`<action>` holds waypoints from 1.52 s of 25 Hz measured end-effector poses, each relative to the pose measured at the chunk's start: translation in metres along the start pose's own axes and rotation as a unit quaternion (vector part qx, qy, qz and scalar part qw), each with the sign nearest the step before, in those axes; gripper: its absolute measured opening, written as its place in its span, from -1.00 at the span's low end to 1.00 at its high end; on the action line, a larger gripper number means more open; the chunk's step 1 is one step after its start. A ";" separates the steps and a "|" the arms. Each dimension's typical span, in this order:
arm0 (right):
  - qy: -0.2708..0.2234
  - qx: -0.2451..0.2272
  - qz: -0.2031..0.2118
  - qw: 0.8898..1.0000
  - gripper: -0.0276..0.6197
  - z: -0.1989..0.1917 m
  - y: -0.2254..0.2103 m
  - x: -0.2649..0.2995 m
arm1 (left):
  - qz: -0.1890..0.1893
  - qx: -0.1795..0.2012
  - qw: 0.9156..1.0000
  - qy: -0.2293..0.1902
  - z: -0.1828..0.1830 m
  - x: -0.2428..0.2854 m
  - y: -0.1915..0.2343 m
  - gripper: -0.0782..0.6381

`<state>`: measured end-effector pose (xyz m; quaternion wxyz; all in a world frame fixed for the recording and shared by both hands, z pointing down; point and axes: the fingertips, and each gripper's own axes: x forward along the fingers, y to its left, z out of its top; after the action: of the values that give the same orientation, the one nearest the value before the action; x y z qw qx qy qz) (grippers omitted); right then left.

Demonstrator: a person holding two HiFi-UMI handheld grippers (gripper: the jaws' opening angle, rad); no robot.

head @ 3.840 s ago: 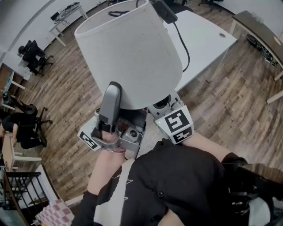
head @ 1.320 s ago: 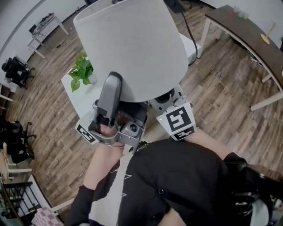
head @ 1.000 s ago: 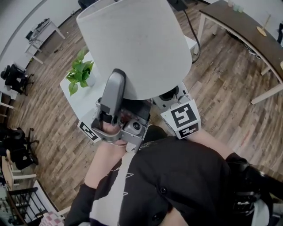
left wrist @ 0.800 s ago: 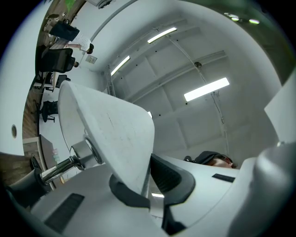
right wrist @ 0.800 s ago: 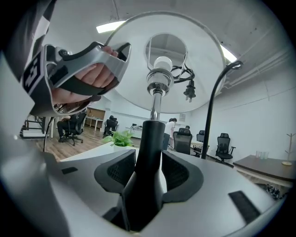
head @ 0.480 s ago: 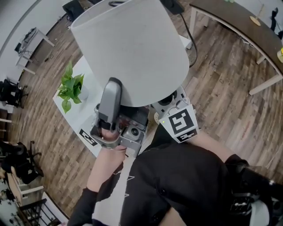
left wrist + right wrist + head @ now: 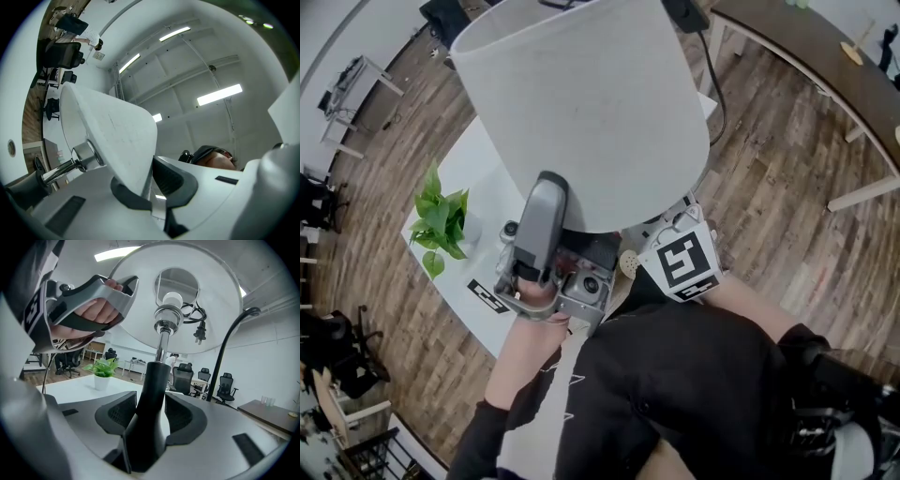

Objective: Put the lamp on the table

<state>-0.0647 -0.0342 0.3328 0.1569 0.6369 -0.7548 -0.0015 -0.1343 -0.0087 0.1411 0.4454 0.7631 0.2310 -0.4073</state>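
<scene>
Lamp with a pale drum shade and black stem (image 7: 581, 103) hangs carried above the white tabletop (image 7: 478, 173), which from overhead has come in under it, green potted plant (image 7: 441, 220) alongside. Along the left claw (image 7: 150, 190), jaws are pinched shut on the shade's rim. Along the right claw (image 7: 149, 418), jaws have just been widening yet hug the stem. Set-down looks close.

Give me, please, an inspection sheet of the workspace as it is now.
Surface: white table, just below the lamp.
Job's things: lamp held in the air, not yet down.
Clutter: potted plant on the table.
Grippers: left gripper shut on the shade's rim; right gripper grips the black stem, jaws just eased wider.
Cables: black cord with plug at the shade's top.
Surroundings: wood floor, dark table, office chairs.
</scene>
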 end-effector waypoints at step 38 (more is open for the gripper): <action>0.043 0.070 0.082 0.993 -0.34 -0.011 -0.118 0.171 | 0.053 0.025 0.997 -0.043 0.116 0.041 0.175 -0.74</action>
<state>0.0279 -0.2189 0.3596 0.1435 0.5818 -0.7953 0.0918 -0.0341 -0.1969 0.1615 0.4564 0.7670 0.1607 -0.4215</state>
